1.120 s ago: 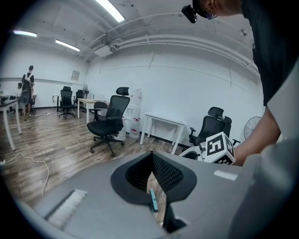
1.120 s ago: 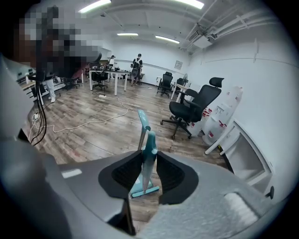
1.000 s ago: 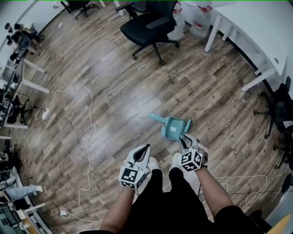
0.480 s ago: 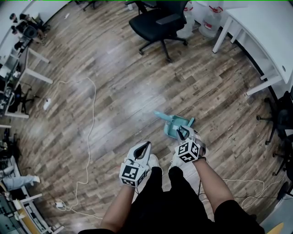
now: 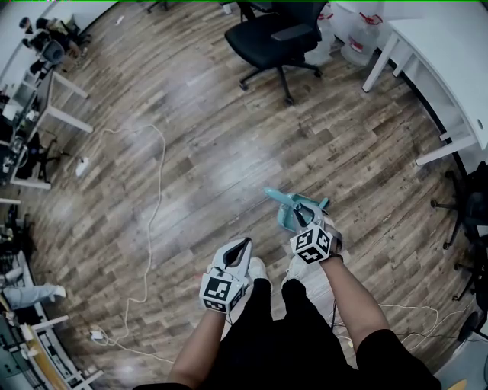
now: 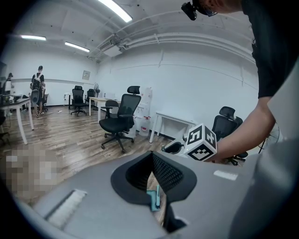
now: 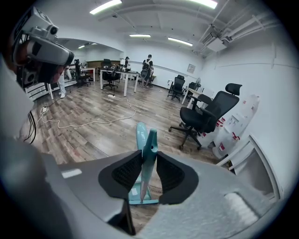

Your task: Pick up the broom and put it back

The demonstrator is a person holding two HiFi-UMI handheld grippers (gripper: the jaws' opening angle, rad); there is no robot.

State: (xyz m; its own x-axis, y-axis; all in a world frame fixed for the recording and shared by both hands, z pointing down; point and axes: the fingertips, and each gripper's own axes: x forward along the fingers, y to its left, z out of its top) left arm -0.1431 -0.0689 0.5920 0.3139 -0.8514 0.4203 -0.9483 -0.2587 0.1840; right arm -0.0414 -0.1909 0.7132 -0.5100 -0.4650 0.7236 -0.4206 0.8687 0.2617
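Note:
A teal hand broom (image 5: 293, 208) nested with its dustpan hangs just above the wood floor, in front of the person's feet. My right gripper (image 5: 305, 222) is shut on it from behind. In the right gripper view the broom's slim handle (image 7: 148, 151) stands upright, pinched between the black pads, and the dustpan (image 7: 139, 198) shows below them. My left gripper (image 5: 242, 245) hangs to the left, its jaws drawn together with nothing in them. Through its jaws (image 6: 153, 163) a sliver of the teal set (image 6: 153, 198) shows.
A black office chair (image 5: 278, 38) stands ahead, with white water jugs (image 5: 366, 23) and a white desk (image 5: 450, 61) to its right. A white cable (image 5: 149, 221) snakes over the floor at the left. More desks (image 5: 46, 114) line the left wall, where people stand.
The right gripper has carried the broom and dustpan forward a little. The whole view has shifted as the person steps across the floor. The left gripper has barely moved.

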